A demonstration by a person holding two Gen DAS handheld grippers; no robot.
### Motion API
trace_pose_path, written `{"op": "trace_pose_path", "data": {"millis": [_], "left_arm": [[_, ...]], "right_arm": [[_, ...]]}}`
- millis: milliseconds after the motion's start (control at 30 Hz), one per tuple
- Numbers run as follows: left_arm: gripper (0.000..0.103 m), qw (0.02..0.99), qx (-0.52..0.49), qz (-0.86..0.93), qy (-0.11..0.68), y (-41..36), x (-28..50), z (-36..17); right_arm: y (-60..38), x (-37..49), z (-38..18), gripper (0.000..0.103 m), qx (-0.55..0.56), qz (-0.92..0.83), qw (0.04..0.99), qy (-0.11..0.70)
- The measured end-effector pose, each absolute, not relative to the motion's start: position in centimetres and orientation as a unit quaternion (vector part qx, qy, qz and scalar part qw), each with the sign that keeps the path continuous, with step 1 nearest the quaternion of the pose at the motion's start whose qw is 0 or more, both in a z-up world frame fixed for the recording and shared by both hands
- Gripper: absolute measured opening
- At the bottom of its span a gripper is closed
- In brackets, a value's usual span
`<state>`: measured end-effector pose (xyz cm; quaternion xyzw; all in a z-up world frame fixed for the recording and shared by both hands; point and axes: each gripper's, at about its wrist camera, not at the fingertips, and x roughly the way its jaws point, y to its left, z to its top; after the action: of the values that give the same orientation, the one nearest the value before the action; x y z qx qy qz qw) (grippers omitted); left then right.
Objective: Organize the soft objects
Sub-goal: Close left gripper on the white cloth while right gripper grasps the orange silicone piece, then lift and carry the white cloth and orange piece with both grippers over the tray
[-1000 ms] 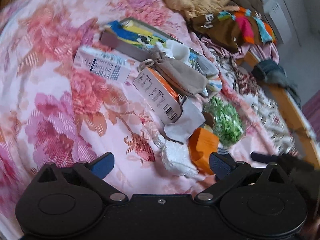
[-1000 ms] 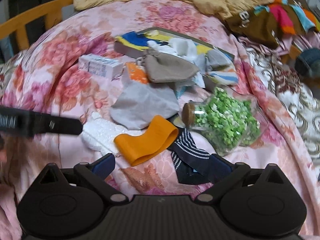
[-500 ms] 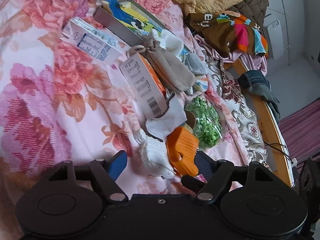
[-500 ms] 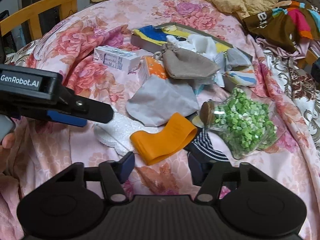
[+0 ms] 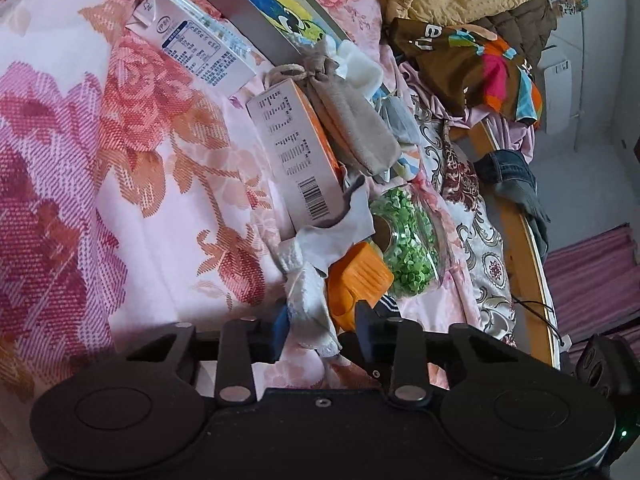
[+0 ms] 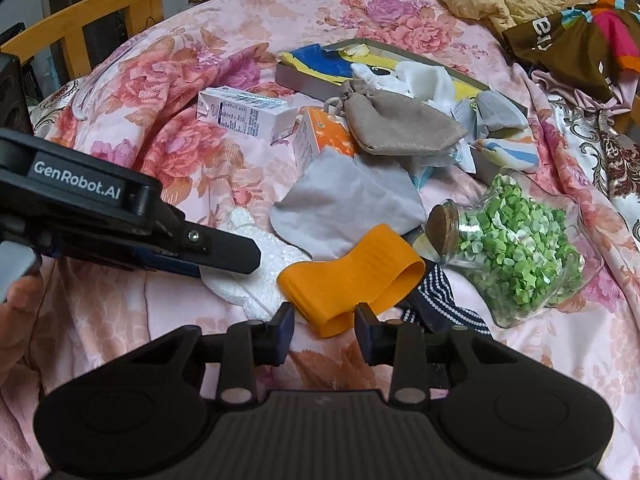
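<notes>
Here both grippers close at once on the pile on the flowered bedspread [image 6: 192, 152]: the left gripper [image 5: 320, 330] has its jaws narrowing around the white fluffy cloth [image 5: 310, 308], which hangs between them, though whether the pads already press it I cannot tell. The right gripper [image 6: 325, 322] has its jaws narrowing on the near end of the orange band [image 6: 352, 276], not yet pinching it. Probably best to let each pad bite fully into its own soft piece before lifting, keeping clear of the striped sock [image 6: 436, 300] and the jar of green stars [image 6: 516, 256] beside the band.
</notes>
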<state>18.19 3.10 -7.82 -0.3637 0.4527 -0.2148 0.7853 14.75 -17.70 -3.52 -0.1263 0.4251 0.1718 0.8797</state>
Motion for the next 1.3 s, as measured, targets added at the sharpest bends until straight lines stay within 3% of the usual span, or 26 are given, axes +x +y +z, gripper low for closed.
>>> {"op": "trace_pose_path", "data": {"millis": [167,233,433,633,700,833,1067,1300], "left_arm": [[0.018,0.788,-0.362,-0.209,0.452,3.3,18.2,-7.9],[0.018,0.788,-0.361,-0.208,0.453,3.4,18.2,-7.9],[0.019,0.79,-0.35,-0.208,0.458,3.1,18.3,-8.1],[0.02,0.798,-0.328,-0.211,0.459,2.5,18.2,-8.1],[0.02,0.801,-0.325,-0.211,0.458,2.4,18.2,-8.0],[0.02,0.806,-0.322,-0.211,0.449,2.4,18.0,-7.7],[0.015,0.827,-0.315,-0.205,0.419,2.6,17.0,-6.3],[0.014,0.848,-0.319,-0.179,0.382,3.6,16.1,-4.9]], "right_arm": [[-17.3,14.6,-3.6,0.03,-0.134,0.176,0.881,0.418],[-17.3,14.6,-3.5,0.03,-0.136,0.174,0.882,0.417],[-17.1,14.0,-3.1,0.049,-0.148,0.166,0.89,0.398],[-16.0,13.9,-3.6,0.049,-0.183,0.157,0.888,0.391],[-15.8,14.0,-3.8,0.046,-0.188,0.157,0.887,0.391],[-15.9,14.0,-3.9,0.026,-0.183,0.169,0.884,0.395],[-16.7,13.5,-2.8,0.01,-0.151,0.184,0.899,0.368],[-17.3,13.0,-1.7,0.005,-0.133,0.188,0.915,0.331]]}}
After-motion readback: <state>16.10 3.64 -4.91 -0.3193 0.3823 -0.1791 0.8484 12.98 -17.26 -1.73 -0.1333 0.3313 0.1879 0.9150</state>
